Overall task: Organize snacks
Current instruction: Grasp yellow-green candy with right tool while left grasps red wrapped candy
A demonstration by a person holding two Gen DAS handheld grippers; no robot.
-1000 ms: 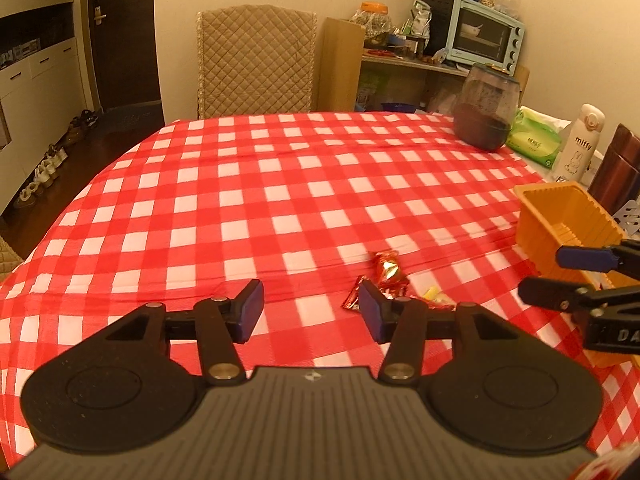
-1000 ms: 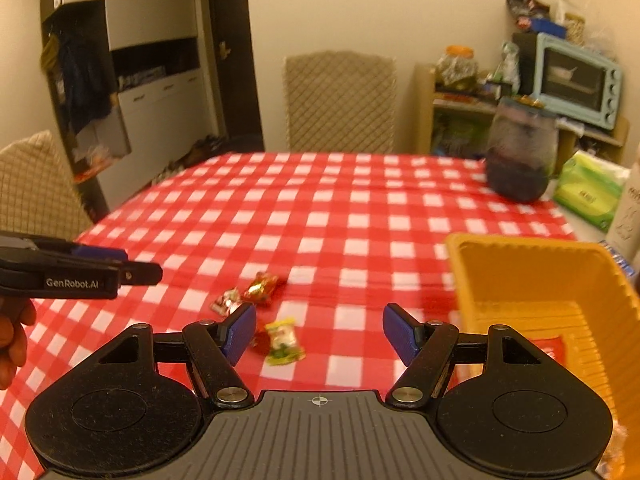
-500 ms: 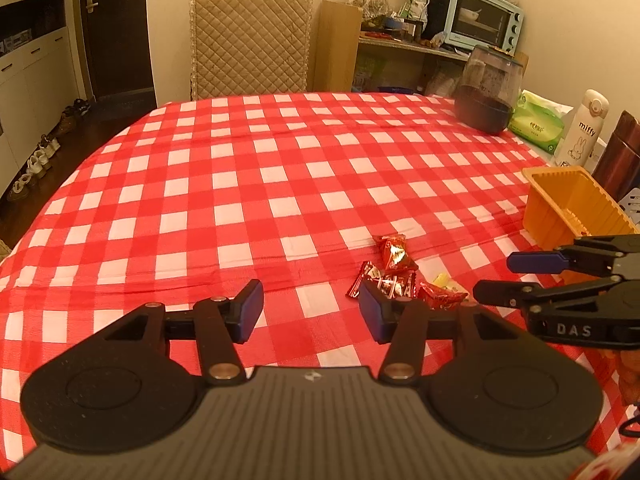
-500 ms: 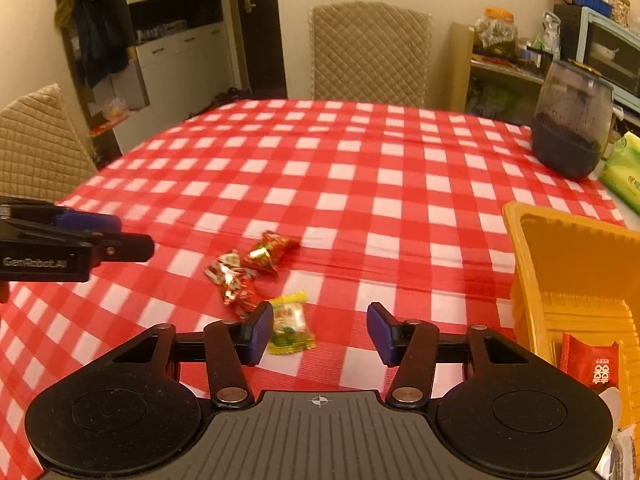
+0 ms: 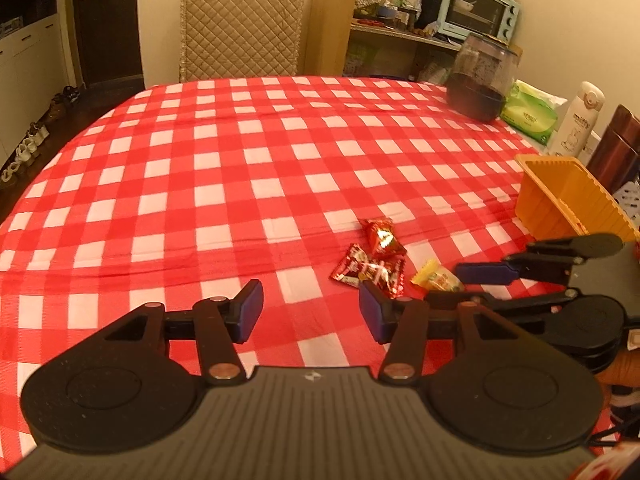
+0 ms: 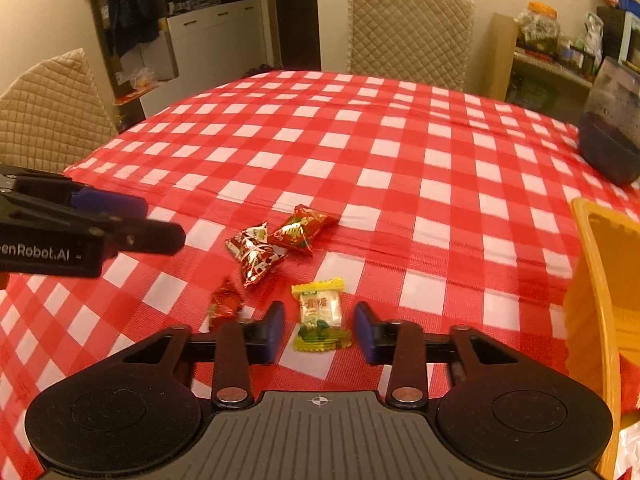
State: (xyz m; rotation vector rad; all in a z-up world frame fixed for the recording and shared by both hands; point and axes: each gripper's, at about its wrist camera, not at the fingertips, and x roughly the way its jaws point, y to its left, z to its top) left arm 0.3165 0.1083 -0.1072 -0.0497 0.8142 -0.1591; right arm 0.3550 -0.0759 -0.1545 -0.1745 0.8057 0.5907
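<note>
checked tablecloth [image 6: 400, 168], dim warm room | right gripper [image 6: 320, 330] spread wide astride yellow candy [image 6: 320, 312] | left gripper [image 5: 310, 306] released, holding nothing | advice: lower squarely, pinch wrapper's middle, carry to orange basket [image 6: 596, 280]

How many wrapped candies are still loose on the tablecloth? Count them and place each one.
4. The yellow candy lies between the right gripper's open fingers; a small red candy lies left of it; two red-wrapped ones touch farther out. Others could be hidden behind the grippers.

You have four red-wrapped candies [image 6: 297, 230], one yellow-edged candy [image 6: 320, 312], one orange basket [image 6: 600, 320], and two quilted chairs [image 6: 408, 32].
</note>
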